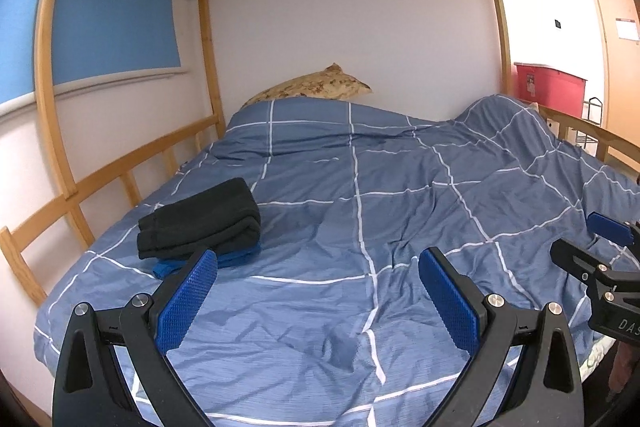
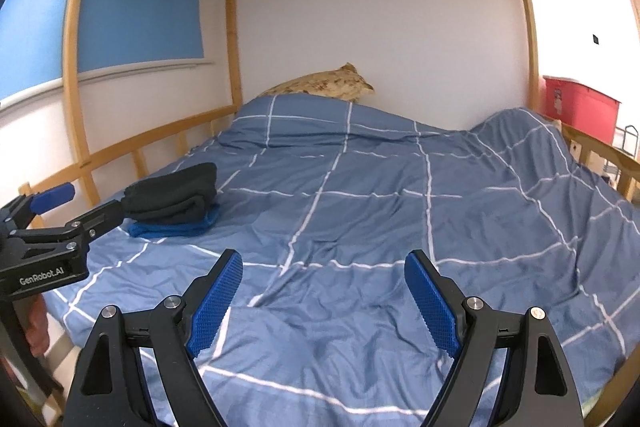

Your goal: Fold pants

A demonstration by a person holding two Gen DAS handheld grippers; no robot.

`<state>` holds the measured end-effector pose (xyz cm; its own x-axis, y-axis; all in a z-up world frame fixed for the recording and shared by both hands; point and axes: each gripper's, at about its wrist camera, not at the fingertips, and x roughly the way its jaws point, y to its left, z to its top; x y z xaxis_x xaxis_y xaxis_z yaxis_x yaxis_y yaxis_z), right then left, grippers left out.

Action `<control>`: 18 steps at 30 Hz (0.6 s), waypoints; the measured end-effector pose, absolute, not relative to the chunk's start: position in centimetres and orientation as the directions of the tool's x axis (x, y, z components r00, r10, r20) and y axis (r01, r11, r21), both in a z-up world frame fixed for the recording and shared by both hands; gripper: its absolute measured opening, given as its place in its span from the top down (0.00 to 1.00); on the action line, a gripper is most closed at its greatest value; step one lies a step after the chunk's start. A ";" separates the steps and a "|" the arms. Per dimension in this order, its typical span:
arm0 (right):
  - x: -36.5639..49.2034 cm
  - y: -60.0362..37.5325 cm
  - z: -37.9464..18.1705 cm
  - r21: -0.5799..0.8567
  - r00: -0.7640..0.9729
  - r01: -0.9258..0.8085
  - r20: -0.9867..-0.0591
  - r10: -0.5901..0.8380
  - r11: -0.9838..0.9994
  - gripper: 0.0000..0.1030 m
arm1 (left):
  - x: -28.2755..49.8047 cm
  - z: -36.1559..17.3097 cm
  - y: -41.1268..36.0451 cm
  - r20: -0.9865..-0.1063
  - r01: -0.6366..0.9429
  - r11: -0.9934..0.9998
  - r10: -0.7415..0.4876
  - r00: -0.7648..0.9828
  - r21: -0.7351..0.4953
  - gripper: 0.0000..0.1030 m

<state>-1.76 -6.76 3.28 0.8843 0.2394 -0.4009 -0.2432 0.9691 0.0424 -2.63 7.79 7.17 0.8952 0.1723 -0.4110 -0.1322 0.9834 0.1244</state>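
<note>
Folded black pants [image 1: 200,219] lie stacked on a folded blue garment [image 1: 236,257] on the left side of the bed; the black pants [image 2: 174,193] and the blue garment [image 2: 176,227] show in the right wrist view too. My left gripper [image 1: 318,263] is open and empty, above the blue checked duvet [image 1: 400,211], just right of the stack; it also shows in the right wrist view [image 2: 80,201]. My right gripper [image 2: 323,265] is open and empty over the duvet [image 2: 380,207], right of the left one; it also shows in the left wrist view [image 1: 588,237].
A patterned pillow [image 1: 312,87] lies at the head by the white wall. Wooden bunk rails [image 1: 104,179] run along the left and right sides, with slats overhead. A red bin [image 1: 548,87] stands beyond the right rail. The duvet bulges at the far right.
</note>
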 end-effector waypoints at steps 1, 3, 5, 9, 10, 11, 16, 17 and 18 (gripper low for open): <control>-1.9 -7.0 3.2 0.044 0.885 -0.239 -0.401 0.236 0.970 0.19 | -2.6 7.1 7.7 -0.411 -0.132 0.984 0.171 0.896 0.124 0.01; -1.9 -7.2 3.1 0.046 0.885 -0.233 -0.404 0.231 0.971 0.19 | -2.6 7.1 7.7 -0.413 -0.128 0.985 0.164 0.896 0.114 0.01; -2.0 -7.4 3.0 0.047 0.885 -0.227 -0.406 0.226 0.973 0.19 | -2.6 7.1 7.7 -0.415 -0.123 0.987 0.154 0.897 0.101 0.01; -2.0 -7.6 3.0 0.052 0.887 -0.224 -0.404 0.226 0.973 0.19 | -2.6 7.0 7.6 -0.418 -0.122 0.988 0.151 0.896 0.096 0.01; -2.0 -7.6 3.0 0.054 0.886 -0.224 -0.404 0.226 0.973 0.19 | -2.6 7.0 7.6 -0.418 -0.120 0.988 0.150 0.896 0.096 0.01; -2.0 -7.6 3.0 0.055 0.887 -0.223 -0.403 0.226 0.973 0.19 | -2.6 7.0 7.6 -0.419 -0.118 0.988 0.148 0.896 0.096 0.01; -2.0 -7.7 3.0 0.053 0.887 -0.224 -0.403 0.226 0.973 0.19 | -2.6 7.0 7.1 -0.422 -0.108 0.989 0.142 0.895 0.103 0.01; -2.0 -7.7 3.0 0.054 0.887 -0.222 -0.402 0.225 0.973 0.19 | -2.6 7.0 7.1 -0.421 -0.107 0.989 0.141 0.896 0.103 0.01; -2.0 -7.7 3.0 0.055 0.888 -0.223 -0.401 0.226 0.973 0.19 | -2.6 7.1 7.0 -0.421 -0.106 0.989 0.139 0.896 0.103 0.01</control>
